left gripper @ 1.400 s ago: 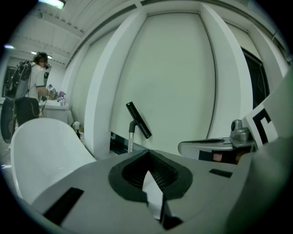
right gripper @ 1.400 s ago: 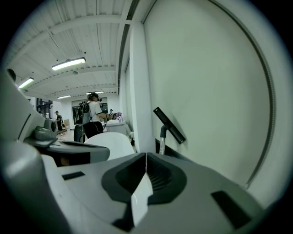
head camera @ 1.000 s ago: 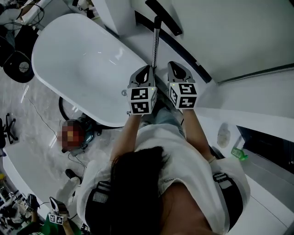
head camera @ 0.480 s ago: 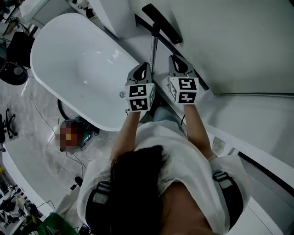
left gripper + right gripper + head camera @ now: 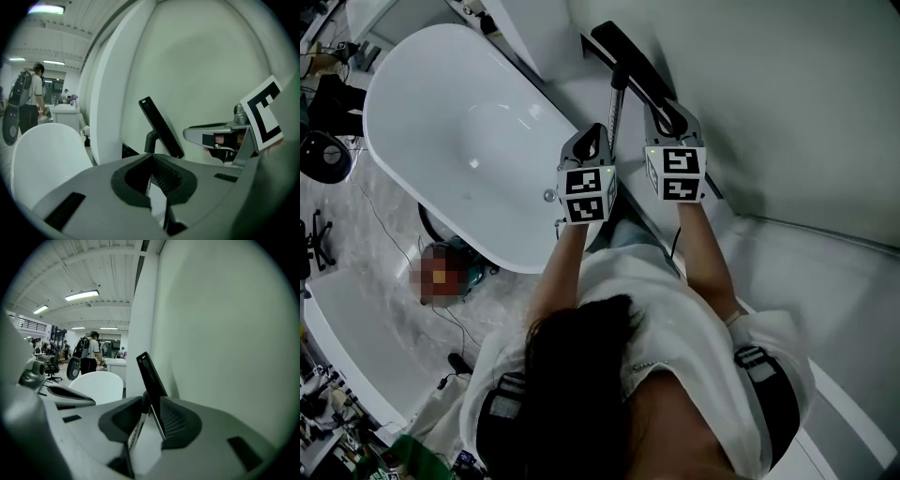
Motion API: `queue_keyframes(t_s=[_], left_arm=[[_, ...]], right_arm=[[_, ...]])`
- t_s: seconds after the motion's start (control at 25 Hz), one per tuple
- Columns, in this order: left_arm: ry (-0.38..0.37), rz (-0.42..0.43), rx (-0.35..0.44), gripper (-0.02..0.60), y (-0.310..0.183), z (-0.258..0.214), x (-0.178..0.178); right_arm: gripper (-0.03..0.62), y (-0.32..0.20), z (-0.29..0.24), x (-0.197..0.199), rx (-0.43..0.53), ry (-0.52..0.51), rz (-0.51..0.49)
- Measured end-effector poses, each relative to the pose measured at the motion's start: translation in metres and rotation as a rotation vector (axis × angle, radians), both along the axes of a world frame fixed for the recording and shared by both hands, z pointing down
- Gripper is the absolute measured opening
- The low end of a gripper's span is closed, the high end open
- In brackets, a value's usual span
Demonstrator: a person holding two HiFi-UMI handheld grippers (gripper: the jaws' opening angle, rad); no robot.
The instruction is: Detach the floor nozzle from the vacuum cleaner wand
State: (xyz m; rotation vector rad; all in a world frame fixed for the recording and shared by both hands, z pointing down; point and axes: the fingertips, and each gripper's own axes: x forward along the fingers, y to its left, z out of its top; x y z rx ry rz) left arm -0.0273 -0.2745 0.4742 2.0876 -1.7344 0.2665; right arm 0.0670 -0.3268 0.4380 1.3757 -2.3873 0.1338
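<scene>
Right gripper [image 5: 667,120] poised at the floor nozzle [image 5: 628,54]; detaching not yet begun.
Its jaws have just been opening and stand apart, the nozzle's edge in the gap, seemingly unpressed; left gripper [image 5: 598,136] is clenched, empty, beside the wand [image 5: 616,103], which runs to the nozzle at upper centre; next, probably, clamp the nozzle and brace the wand.

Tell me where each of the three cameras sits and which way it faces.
Head view: on the person's head, looking steeply down on hair, arms, left gripper, right gripper, wand, bathtub.
Left gripper view: rides the left gripper, looking along its shut jaws at the floor nozzle by the wall; the right gripper shows at right.
Right gripper view: rides the right gripper, along jaws that have just been opening, nozzle close ahead, nothing visibly gripped.
Shared: all three show nozzle and bathtub.
</scene>
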Motion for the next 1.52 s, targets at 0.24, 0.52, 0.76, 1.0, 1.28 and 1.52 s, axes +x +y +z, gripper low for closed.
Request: queue_keyframes(t_s=[0.24, 0.52, 0.76, 1.0, 1.28, 1.52], left_arm=[[0.0, -0.028, -0.014, 0.003, -0.022, -0.006, -0.005], [-0.011, -0.066, -0.026, 0.003, -0.035, 0.0, -0.014], [-0.018, -0.091, -0.045, 0.003, -0.047, 0.009, -0.02], [-0.021, -0.106, -0.059, 0.003, -0.056, 0.014, -0.026], [-0.029, -0.154, -0.089, 0.003, -0.063, 0.025, -0.036], [-0.007, -0.121, -0.07, 0.003, -0.071, 0.031, -0.025]], right_arm=[[0.212, -0.033, 0.007, -0.007, 0.011, 0.149, -0.045], [0.242, -0.062, 0.027, -0.006, 0.006, 0.278, -0.044], [0.253, -0.081, 0.043, -0.01, -0.01, 0.33, -0.072], [0.258, -0.096, 0.057, -0.013, -0.034, 0.387, -0.073], [0.259, -0.11, 0.067, -0.016, -0.059, 0.405, -0.065], [0.259, -0.121, 0.083, -0.016, -0.063, 0.45, -0.086]])
